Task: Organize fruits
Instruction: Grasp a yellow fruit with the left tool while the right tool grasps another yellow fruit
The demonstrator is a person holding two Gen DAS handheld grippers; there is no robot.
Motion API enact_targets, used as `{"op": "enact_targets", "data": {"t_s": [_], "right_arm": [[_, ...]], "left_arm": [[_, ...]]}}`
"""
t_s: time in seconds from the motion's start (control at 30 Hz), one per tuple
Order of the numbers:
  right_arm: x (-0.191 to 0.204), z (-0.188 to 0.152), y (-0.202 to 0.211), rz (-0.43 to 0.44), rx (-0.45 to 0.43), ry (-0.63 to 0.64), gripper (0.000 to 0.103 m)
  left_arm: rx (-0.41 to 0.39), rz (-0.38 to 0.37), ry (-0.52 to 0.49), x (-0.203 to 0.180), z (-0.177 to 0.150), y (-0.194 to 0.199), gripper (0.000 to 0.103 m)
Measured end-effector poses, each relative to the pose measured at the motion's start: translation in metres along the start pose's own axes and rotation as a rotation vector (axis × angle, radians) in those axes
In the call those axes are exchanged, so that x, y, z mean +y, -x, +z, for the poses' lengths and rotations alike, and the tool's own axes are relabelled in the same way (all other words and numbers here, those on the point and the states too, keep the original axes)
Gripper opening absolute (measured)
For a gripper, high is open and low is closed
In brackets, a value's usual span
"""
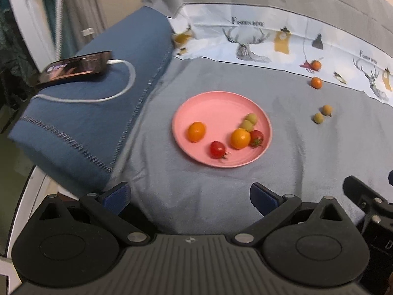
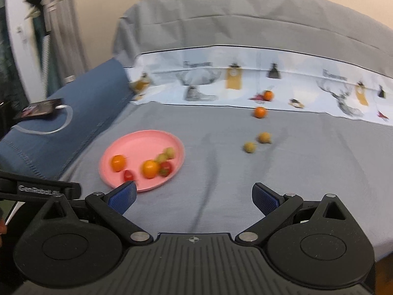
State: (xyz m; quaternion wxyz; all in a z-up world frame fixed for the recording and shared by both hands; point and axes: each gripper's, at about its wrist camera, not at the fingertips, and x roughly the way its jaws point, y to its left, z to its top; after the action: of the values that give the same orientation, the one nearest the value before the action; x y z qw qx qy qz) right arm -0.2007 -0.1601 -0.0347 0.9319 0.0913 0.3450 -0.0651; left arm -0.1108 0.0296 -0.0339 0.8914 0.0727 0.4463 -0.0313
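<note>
Left tool [image 1: 190,198] open, fingers spread wide, empty, hovering low over the grey blanket [image 1: 307,147] on the bed, near side of the pink plate [image 1: 216,105]. Right tool [image 2: 194,196] also open and empty, over the same blanket, plate ahead and to its left; its left finger overlaps the plate's near rim in the right wrist view, contact cannot be told. That view is blurred.

Plate lies flat on the blanket, mid-bed. On it: one orange fruit [image 1: 196,131] alone on the left side, a red tomato [image 1: 217,149] at the near edge, a second orange fruit [image 1: 240,138] touching another red tomato [image 1: 256,138] on the right, and two small yellow-green fruits [image 1: 249,121] touching each other just behind those.

Off the plate, well to the right: two small yellow fruits [image 1: 323,114] just beside each other on the blanket. Farther back, a small orange fruit [image 1: 316,82] near the blanket's far edge, and another orange fruit [image 1: 316,65] behind it on the white deer-print sheet [image 1: 245,36].

Left of the plate, a blue folded blanket [image 1: 86,123] with a phone [image 1: 73,68] on top, white cable [image 1: 118,93] plugged into it and looping across the blue fabric. Part of the right tool's body shows at the right edge of the left wrist view.
</note>
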Motion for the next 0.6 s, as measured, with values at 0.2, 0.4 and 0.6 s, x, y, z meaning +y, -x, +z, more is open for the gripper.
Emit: {"op": "enact_targets", "data": {"t_s": [0.2,0.4,0.6], "right_arm": [[-0.064,0.006,-0.035,-0.142,0.014,-0.093,0.1],[-0.131,0.007,-0.069,-0.266,0.034,-0.188,0.1],[-0.172,0.007,-0.109,-0.321,0.056,-0.218,0.1]], "left_arm": [[0.021,-0.077,-0.086,-0.053,0.033,-0.033,0.103],[0.08,-0.2,-0.136,-0.124,0.071,-0.088,0.103],[0.037,-0.294,-0.205,-0.203,0.11,-0.146,0.103]]}}
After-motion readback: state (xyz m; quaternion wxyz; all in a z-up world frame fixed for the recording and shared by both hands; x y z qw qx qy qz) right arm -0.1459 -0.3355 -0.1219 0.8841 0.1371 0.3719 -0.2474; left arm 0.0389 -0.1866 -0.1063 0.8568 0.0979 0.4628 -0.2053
